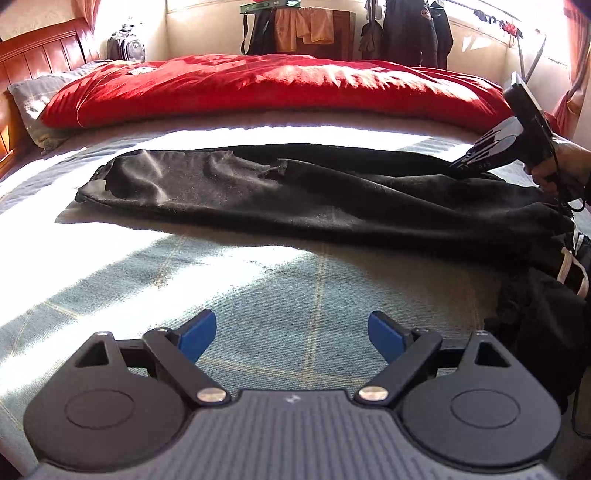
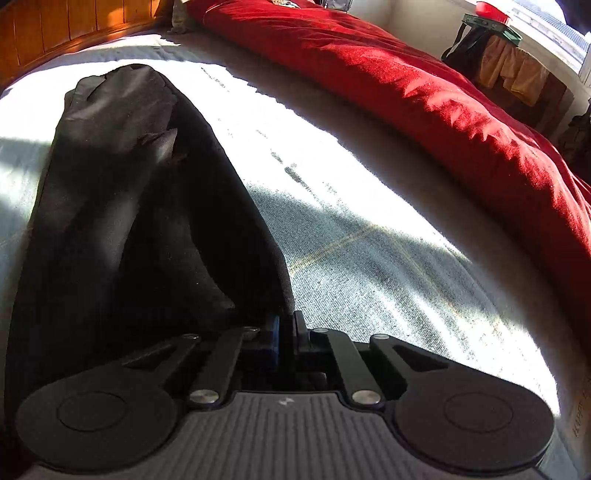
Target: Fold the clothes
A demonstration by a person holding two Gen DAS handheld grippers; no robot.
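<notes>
Your right gripper (image 2: 286, 332) is clenched on the edge of the black trousers (image 1: 295, 199), a long, soft, fuzzy strip stretched across the middle of the bed (image 1: 258, 295), on its woven grey checked cover. Your left gripper (image 1: 291, 336), blue pads spread wide, hovers empty near the bed's front edge.

Bedroom's pretty sunny: a wooden headboard (image 1: 40, 51) at one end of the bed, grey-blue bedspread (image 1: 258, 295) striped with hard sunlight, red duvet (image 1: 277, 85) bunched along the far side, clothes hanging (image 1: 306, 27) against the pale wall.
</notes>
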